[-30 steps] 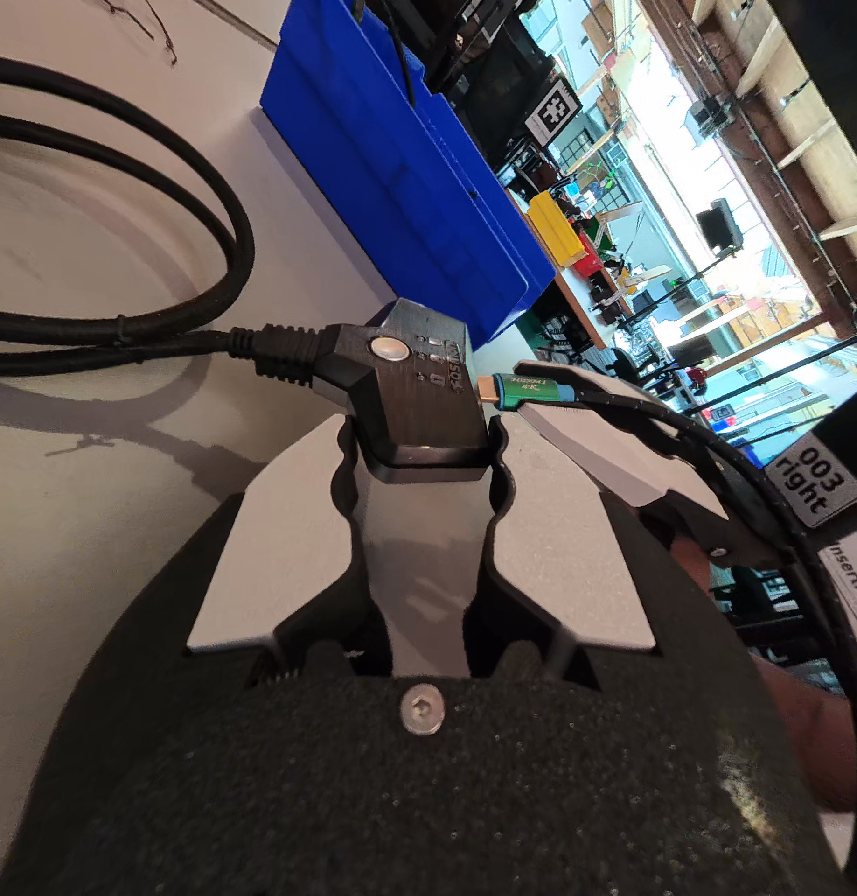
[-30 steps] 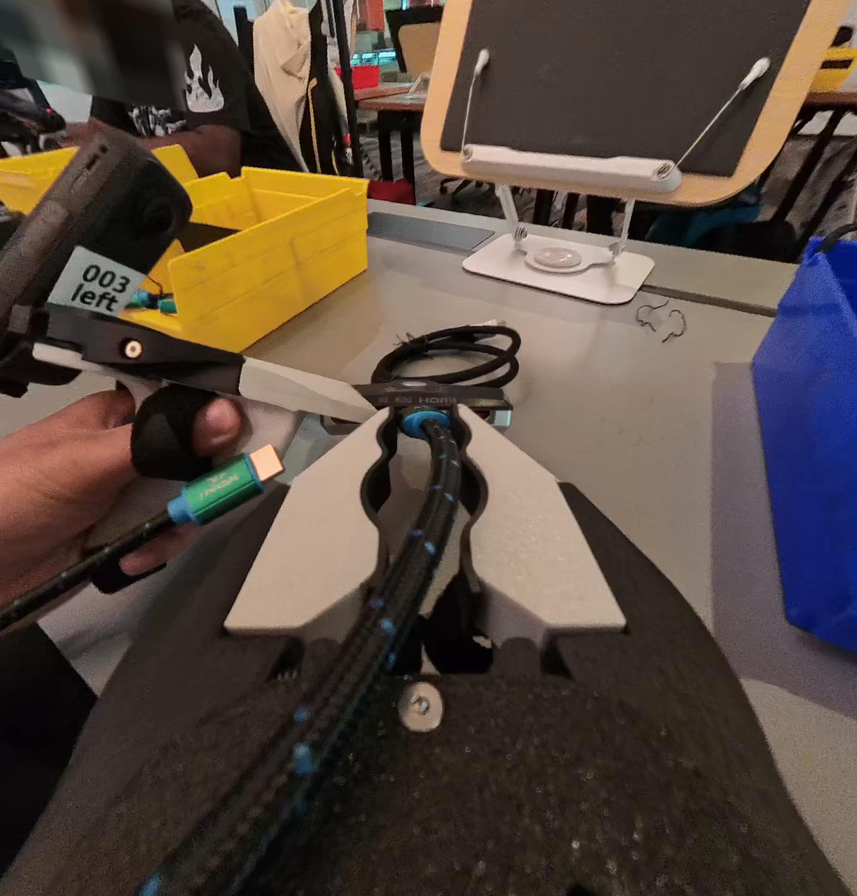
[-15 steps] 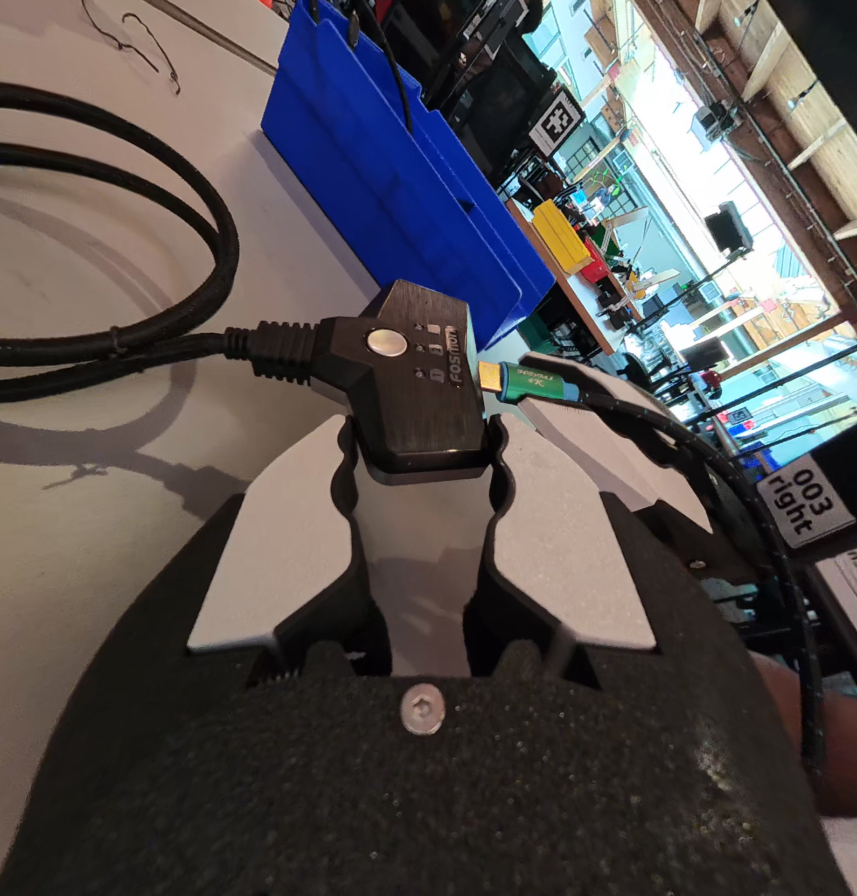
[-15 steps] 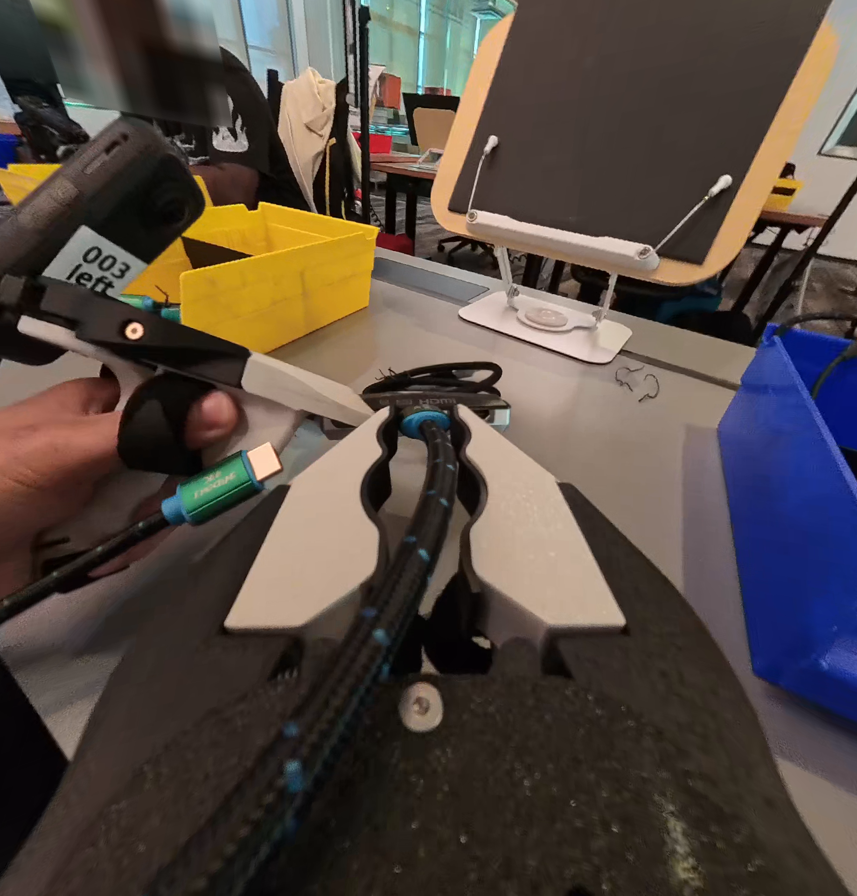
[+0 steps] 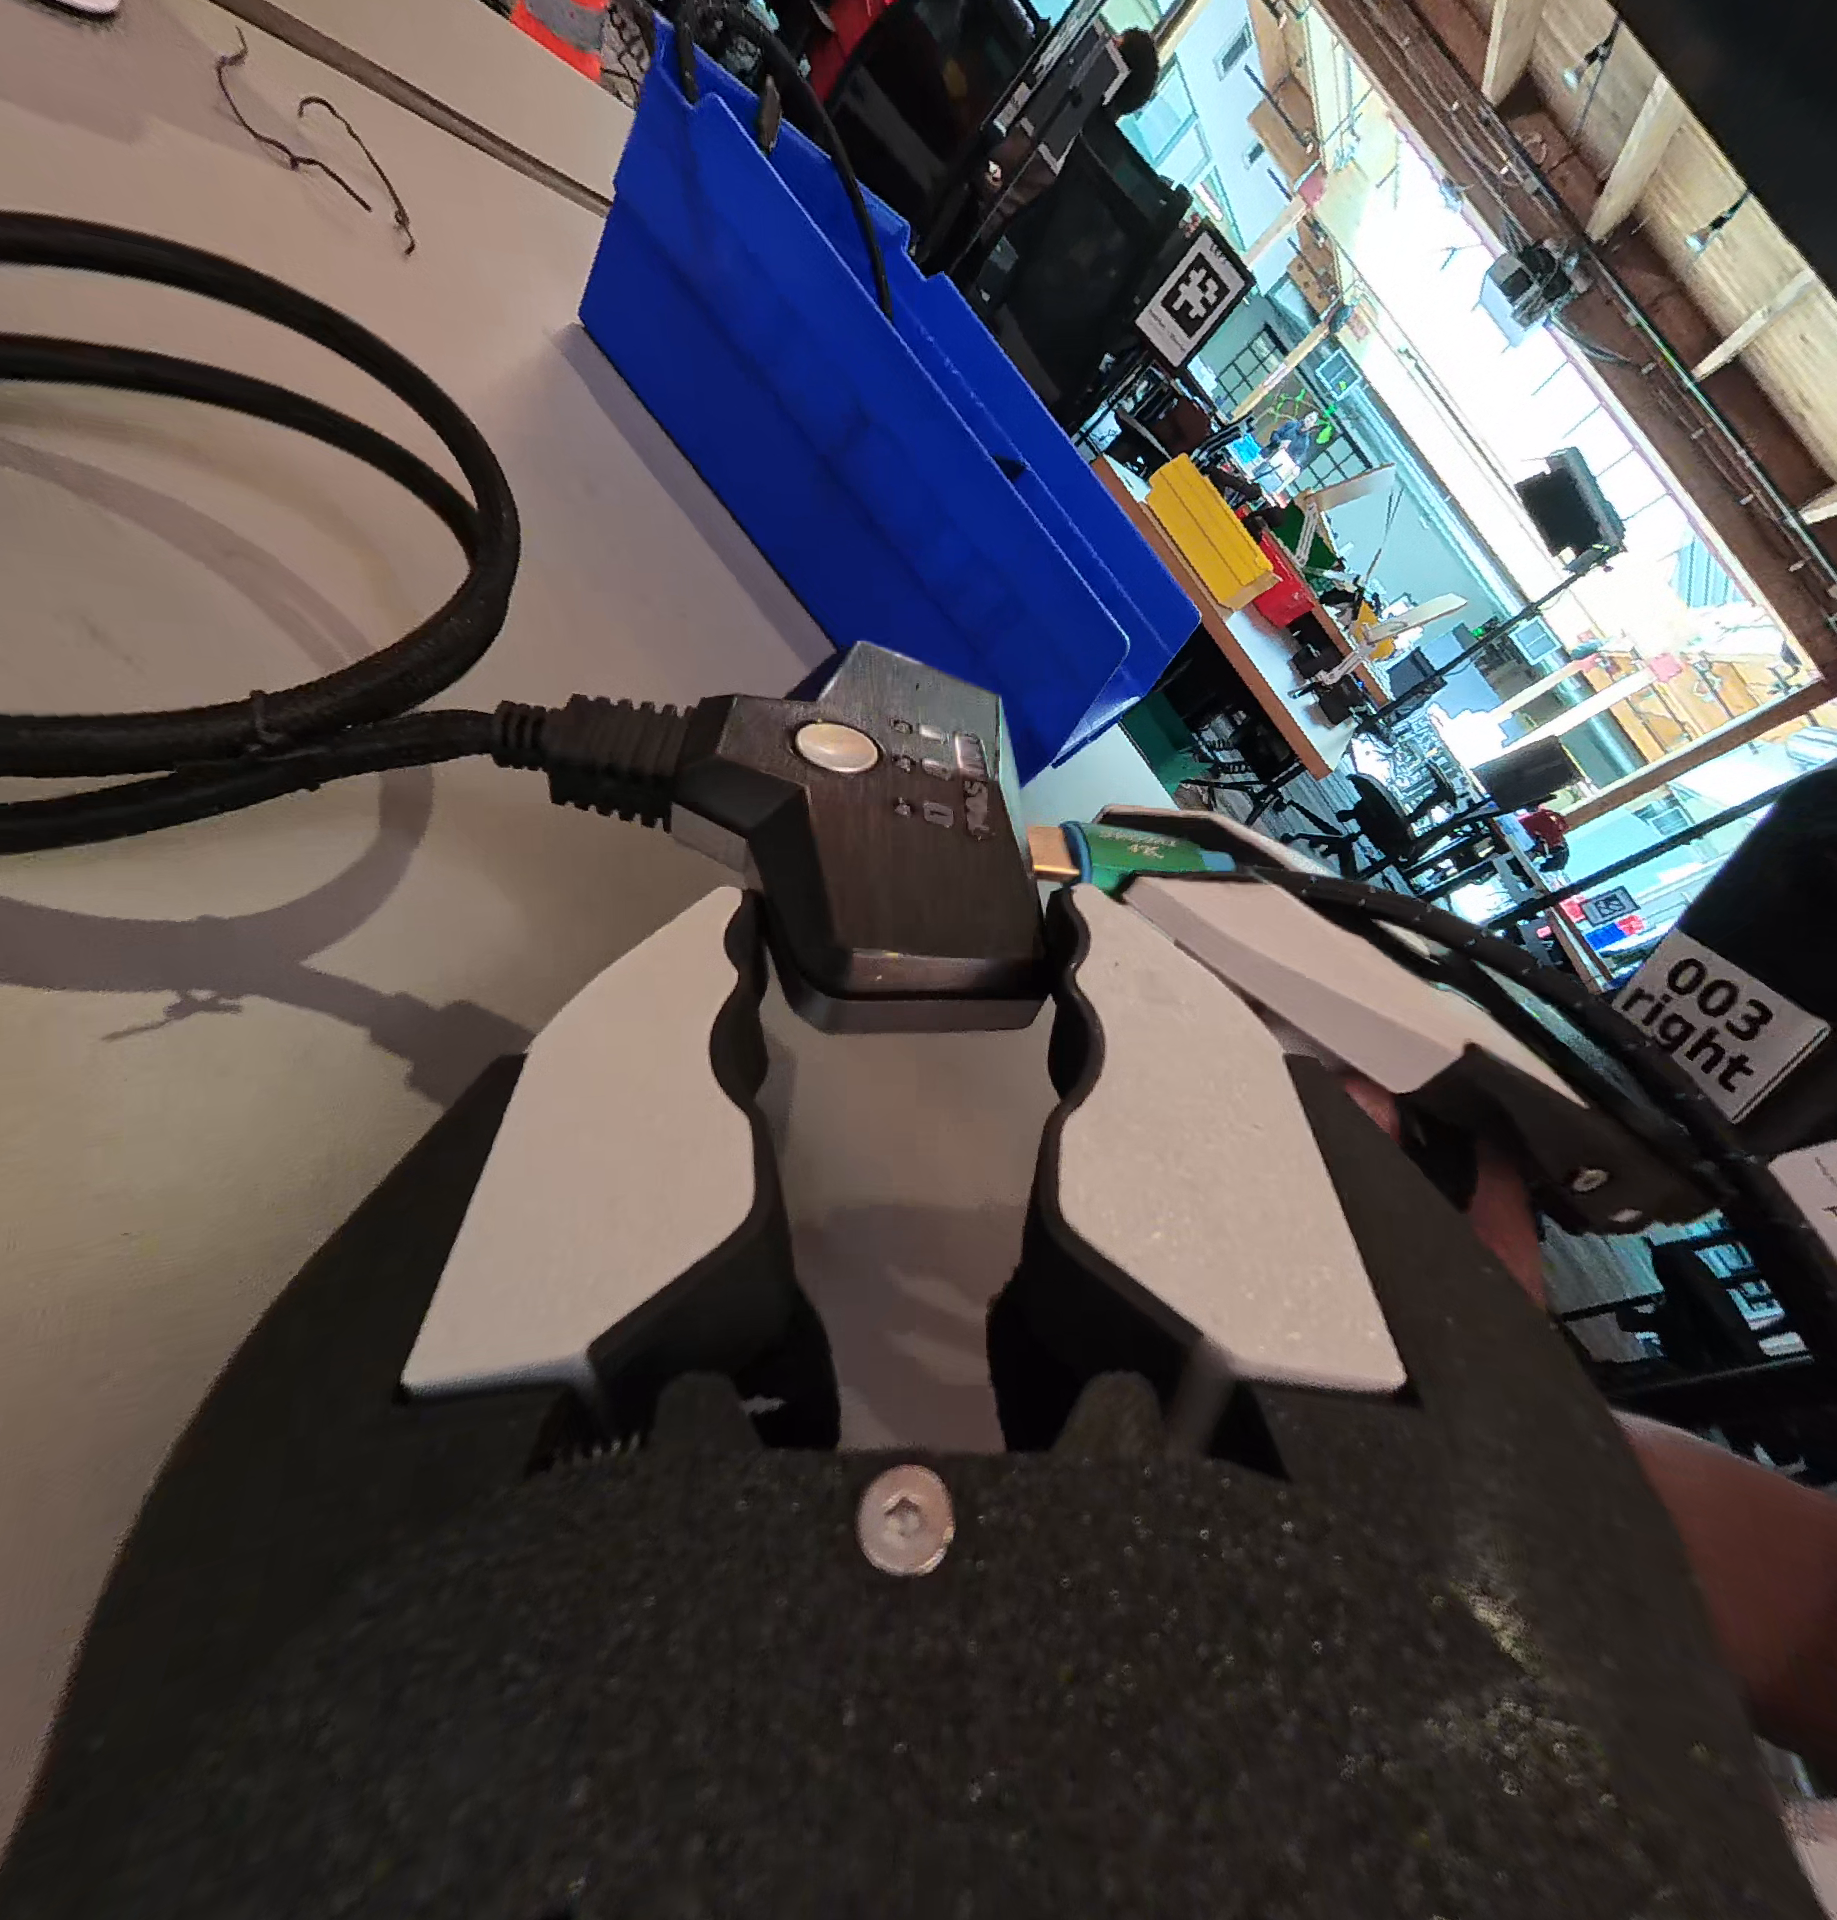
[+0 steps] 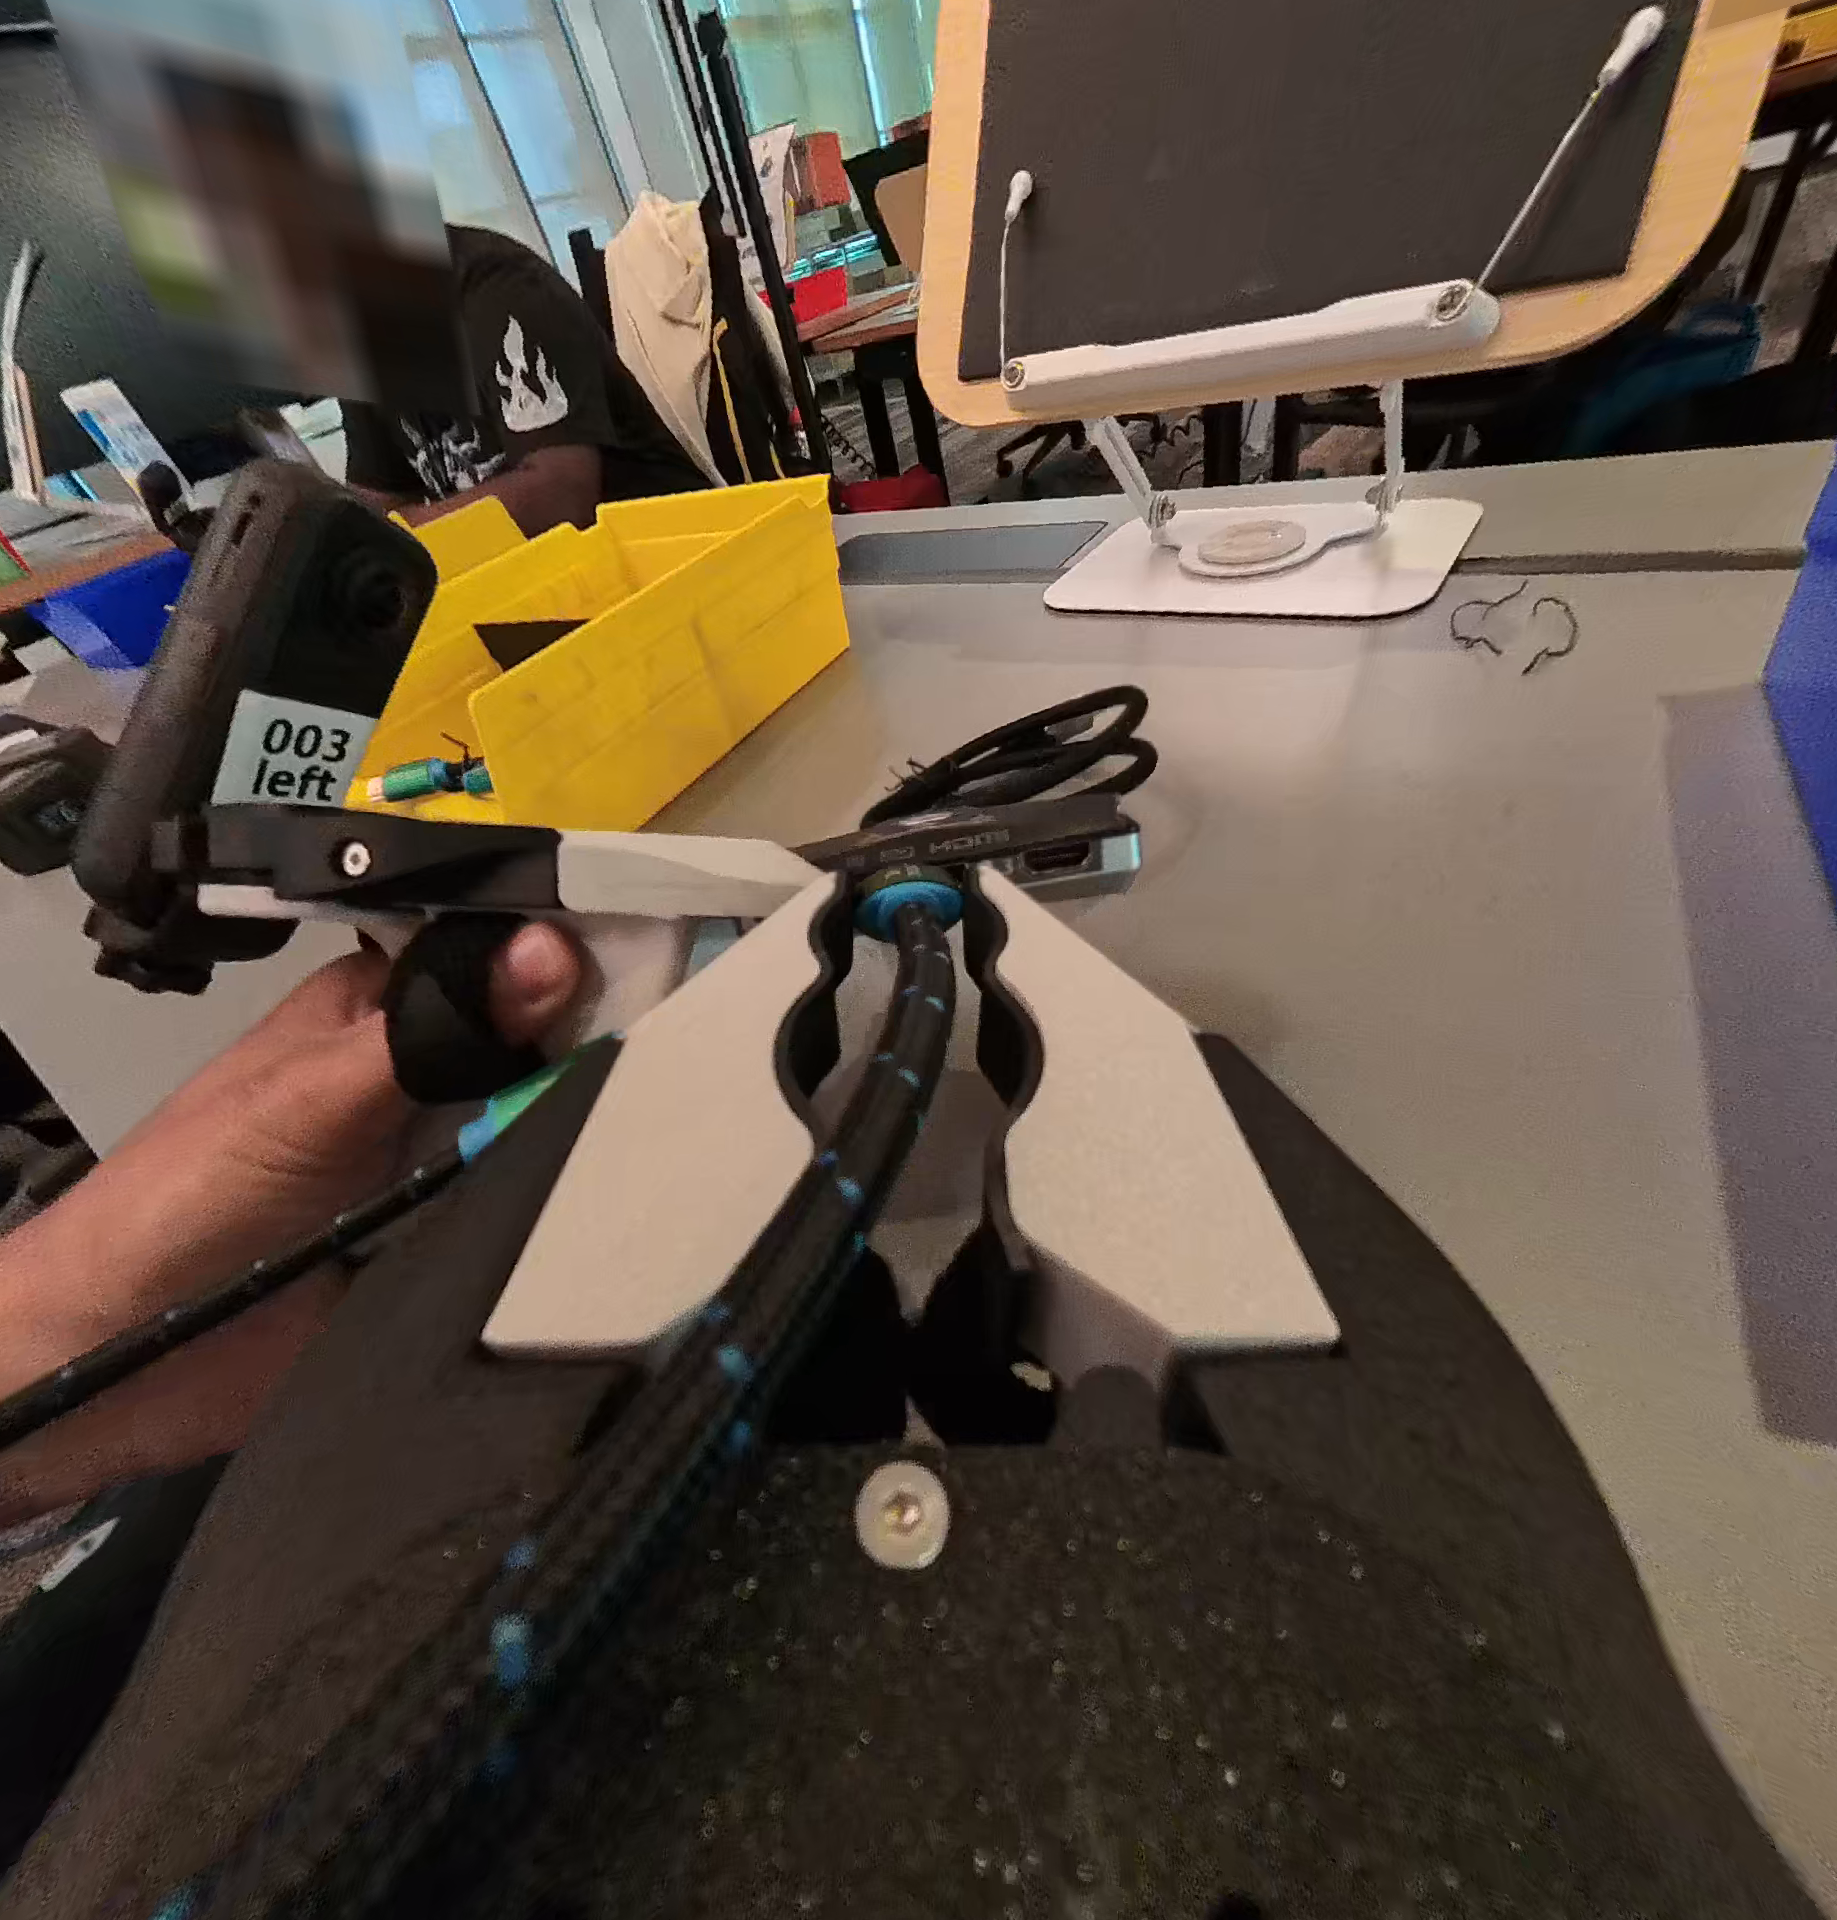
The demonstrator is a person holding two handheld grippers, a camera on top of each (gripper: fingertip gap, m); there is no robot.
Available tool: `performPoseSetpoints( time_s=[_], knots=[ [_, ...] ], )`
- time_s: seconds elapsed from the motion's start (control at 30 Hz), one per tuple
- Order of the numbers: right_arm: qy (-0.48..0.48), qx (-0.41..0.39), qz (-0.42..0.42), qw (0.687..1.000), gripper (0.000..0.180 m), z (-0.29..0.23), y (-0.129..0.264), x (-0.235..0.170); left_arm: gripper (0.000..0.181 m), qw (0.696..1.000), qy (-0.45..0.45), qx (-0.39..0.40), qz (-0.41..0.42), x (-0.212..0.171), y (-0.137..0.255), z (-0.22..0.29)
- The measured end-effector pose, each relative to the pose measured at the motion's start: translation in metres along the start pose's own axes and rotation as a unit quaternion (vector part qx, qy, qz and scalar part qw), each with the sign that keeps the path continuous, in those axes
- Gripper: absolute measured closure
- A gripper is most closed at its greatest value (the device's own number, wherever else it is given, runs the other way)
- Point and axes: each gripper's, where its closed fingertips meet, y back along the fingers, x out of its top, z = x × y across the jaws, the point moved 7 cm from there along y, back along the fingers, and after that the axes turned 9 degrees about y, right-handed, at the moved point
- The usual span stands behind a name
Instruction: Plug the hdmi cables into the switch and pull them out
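Note:
My left gripper (image 5: 898, 920) is shut on the black HDMI switch (image 5: 893, 862) and holds it just above the grey table (image 5: 166, 1143). The switch's own black cable (image 5: 374, 727) loops away to the left. My right gripper (image 6: 906, 883) is shut on a green HDMI plug (image 5: 1132, 847) with a blue collar (image 6: 906, 899). The plug's gold tip (image 5: 1049, 840) is at the switch's right side and still shows. In the right wrist view the switch (image 6: 997, 842) shows an open port (image 6: 1059, 857) beside the plug. The cable's other green end (image 6: 519, 1101) hangs at the lower left.
A blue bin (image 5: 841, 436) stands close behind the switch; it also shows at the right edge of the right wrist view (image 6: 1828, 675). A yellow bin (image 6: 633, 644) with a loose green plug (image 6: 426, 777) beside it stands at the left. A tablet stand (image 6: 1257, 551) is at the back. A person sits behind the yellow bin.
Both grippers have kept their grips. The switch and plug have tilted in the views, and the plug tip has closed in on the switch's side. The cable's other end has dropped lower.

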Motion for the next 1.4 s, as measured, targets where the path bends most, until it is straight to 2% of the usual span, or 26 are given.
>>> performPoseSetpoints(
  time_s=[0.03,0.73,0.83,1.2,1.4],
  knots=[
    [0.0,-0.002,-0.002,1.0,0.159,0.001,0.0,0.0,0.128,1.0,0.002,0.0,0.0,0.0,-0.001,0.0],
    [0.019,-0.007,-0.012,1.0,0.159,0.01,-0.009,-0.007,0.128,1.0,-0.017,0.016,-0.021,-0.003,-0.006,-0.004],
    [0.037,-0.008,-0.025,0.999,0.159,0.011,-0.012,-0.009,0.129,1.0,0.01,0.004,-0.026,-0.002,-0.007,-0.01],
    [0.056,0.033,-0.027,0.998,0.158,0.009,-0.01,-0.008,0.129,0.999,0.023,-0.007,-0.027,0.008,0.0,-0.02],
    [0.083,0.102,-0.042,0.99,0.141,0.01,0.001,-0.014,0.129,0.995,-0.016,-0.025,-0.092,0.025,0.014,-0.038]
  ],
)
